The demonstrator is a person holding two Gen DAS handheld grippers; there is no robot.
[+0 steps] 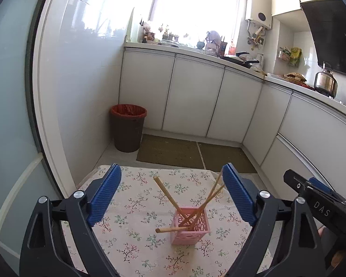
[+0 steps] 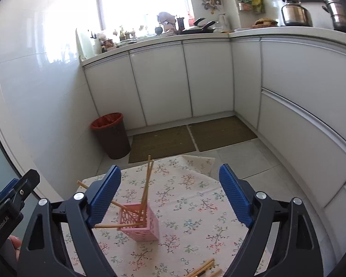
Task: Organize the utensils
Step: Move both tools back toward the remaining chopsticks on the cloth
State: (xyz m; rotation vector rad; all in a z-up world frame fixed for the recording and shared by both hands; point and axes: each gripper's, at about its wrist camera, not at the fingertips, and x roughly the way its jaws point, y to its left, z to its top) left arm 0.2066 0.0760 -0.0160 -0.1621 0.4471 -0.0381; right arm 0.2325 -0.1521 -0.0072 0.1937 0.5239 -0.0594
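Observation:
A pink lattice utensil holder stands upright on a small table with a floral cloth. Several wooden chopsticks lean out of it at different angles. My left gripper is open, its blue pads wide on either side of the holder and nothing between them. My right gripper is open too, the holder below its left pad. More loose chopsticks lie on the cloth at the near edge in the right wrist view. The right gripper's black body shows at the left view's right edge.
A brown bin with a red liner stands on the floor by the wall. White kitchen cabinets run along the back and right, with pots and a kettle on the counter. Floor mats lie beyond the table.

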